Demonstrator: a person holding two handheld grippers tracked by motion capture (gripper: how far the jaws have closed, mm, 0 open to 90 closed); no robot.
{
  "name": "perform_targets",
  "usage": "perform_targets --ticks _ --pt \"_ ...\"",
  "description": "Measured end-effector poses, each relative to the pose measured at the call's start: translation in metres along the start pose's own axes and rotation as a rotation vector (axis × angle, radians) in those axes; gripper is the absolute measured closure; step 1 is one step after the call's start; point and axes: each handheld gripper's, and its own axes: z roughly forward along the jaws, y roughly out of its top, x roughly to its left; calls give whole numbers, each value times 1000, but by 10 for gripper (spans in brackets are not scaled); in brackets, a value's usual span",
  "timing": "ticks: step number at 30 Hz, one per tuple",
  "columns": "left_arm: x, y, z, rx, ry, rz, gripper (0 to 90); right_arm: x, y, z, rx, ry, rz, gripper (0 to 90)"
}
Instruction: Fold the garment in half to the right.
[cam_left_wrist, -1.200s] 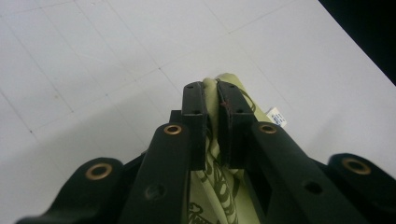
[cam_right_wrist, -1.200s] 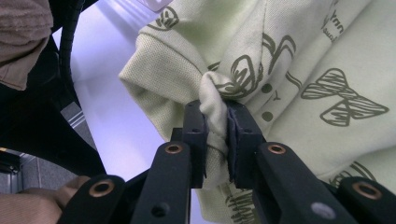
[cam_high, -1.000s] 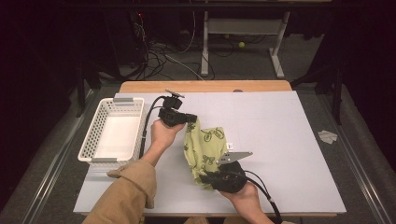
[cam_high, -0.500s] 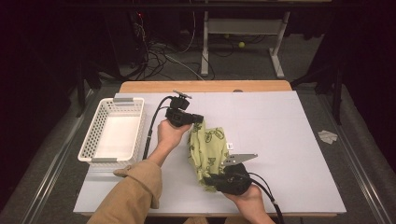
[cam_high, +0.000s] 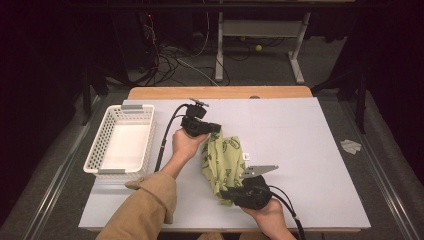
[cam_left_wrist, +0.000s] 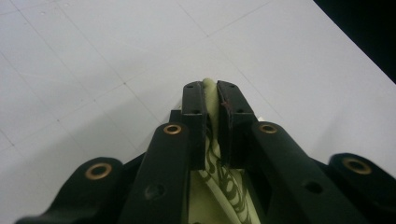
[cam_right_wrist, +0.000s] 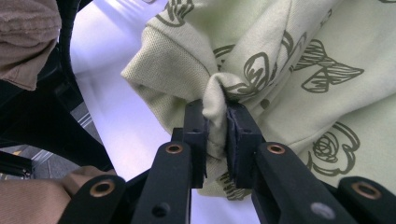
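High view shows our 2 grippers holding 1 green printed cloth (cam_high: 222, 162) between them over the white table (cam_high: 310, 150). Our left gripper (cam_high: 212, 129) has the far end of the cloth and our right gripper (cam_high: 231, 192) has the near end, so the cloth hangs in a bunched band from one to the other, near the middle of the table.

Left gripper view shows the jaws almost closed, with a thin fold of the cloth (cam_left_wrist: 211, 140) pinched between the pads. Right gripper view shows the same: the jaws are nearly together and squeeze a thick pleat of the cloth (cam_right_wrist: 215, 112).

We judge that the step in hand is to fold or to gather the cloth. To do it well, we should keep both pinches firm, move the 2 hands at the same speed, and lay the cloth down before we let any corner go. The right grip holds several layers, so 1 layer may slip out.

For room, the table is free on the right side and at the far side. The white basket (cam_high: 102, 145) stands at the left edge, well apart from the cloth. The near table edge is close to our right hand (cam_high: 267, 215).
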Motion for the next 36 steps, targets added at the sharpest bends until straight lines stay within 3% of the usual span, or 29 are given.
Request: perform_targets --ticks 36 --pt "-6 -2 35 36 13 12 787 -12 -15 -14 15 -7 39 826"
